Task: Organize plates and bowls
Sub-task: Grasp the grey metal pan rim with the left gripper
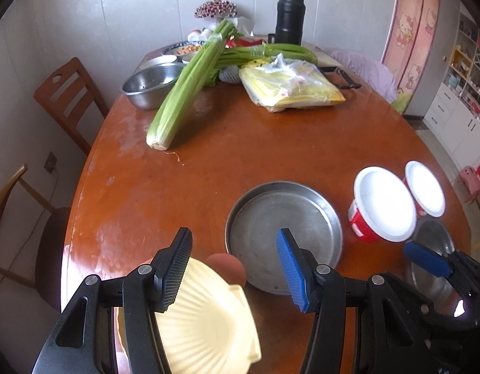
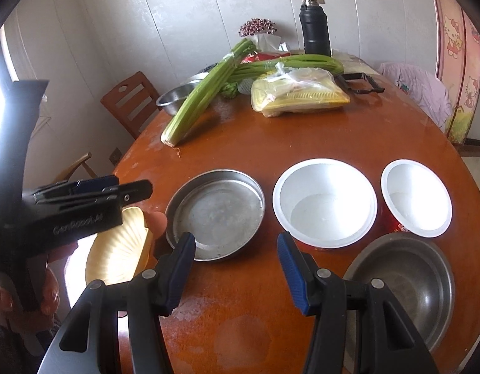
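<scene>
A cream shell-shaped plate (image 1: pixel 205 321) lies at the table's near left edge, under my open left gripper (image 1: pixel 236 268); a thumb touches its far rim. It also shows in the right wrist view (image 2: pixel 118 249). A flat steel plate (image 1: pixel 283 233) (image 2: pixel 215 212) sits just ahead. Right of it stand a large red bowl with a white inside (image 1: pixel 383 208) (image 2: pixel 325 202) and a smaller one (image 1: pixel 425 188) (image 2: pixel 415 198). A steel bowl (image 2: pixel 405 283) (image 1: pixel 433 265) sits near right. My right gripper (image 2: pixel 236 271) hovers open and empty above the table.
Celery bunches (image 1: pixel 190 84), a steel basin (image 1: pixel 151 85), a yellow plastic bag (image 1: pixel 289 85), a black flask (image 1: pixel 289 15) and dishes fill the far table. Wooden chairs (image 1: pixel 68 99) stand at the left. The brown table (image 1: pixel 177 193) has bare room mid-left.
</scene>
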Demonstrator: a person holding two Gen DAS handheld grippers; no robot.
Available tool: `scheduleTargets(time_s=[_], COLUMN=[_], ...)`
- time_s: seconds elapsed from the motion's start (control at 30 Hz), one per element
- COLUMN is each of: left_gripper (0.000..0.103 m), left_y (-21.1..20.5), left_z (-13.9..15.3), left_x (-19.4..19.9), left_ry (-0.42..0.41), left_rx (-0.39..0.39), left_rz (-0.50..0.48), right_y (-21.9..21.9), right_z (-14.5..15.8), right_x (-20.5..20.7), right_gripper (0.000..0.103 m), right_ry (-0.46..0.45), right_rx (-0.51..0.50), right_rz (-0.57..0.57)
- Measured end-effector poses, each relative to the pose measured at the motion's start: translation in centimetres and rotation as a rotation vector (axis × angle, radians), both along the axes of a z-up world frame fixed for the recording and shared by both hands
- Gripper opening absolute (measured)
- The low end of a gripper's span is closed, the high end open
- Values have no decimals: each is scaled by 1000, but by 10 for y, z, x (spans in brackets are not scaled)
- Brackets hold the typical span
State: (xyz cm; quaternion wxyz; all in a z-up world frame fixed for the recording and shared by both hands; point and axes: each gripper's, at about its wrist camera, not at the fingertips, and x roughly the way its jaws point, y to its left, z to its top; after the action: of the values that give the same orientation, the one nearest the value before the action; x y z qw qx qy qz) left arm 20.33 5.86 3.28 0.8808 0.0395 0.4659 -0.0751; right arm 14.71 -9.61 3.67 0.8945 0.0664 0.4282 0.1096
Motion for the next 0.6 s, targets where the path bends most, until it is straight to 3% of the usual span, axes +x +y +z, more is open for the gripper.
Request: scheduleTargets(time_s=[0.6], left_gripper=[58], left_y=[-11], left_z=[-53], left_x=[53], left_ry=[124], left_rx=[38], left_rz=[-53], right_y=[22], right_z=[-47], right_x=[36], right_gripper=[54], right_ry=[146], right_rx=[-19], right_rz=[-21])
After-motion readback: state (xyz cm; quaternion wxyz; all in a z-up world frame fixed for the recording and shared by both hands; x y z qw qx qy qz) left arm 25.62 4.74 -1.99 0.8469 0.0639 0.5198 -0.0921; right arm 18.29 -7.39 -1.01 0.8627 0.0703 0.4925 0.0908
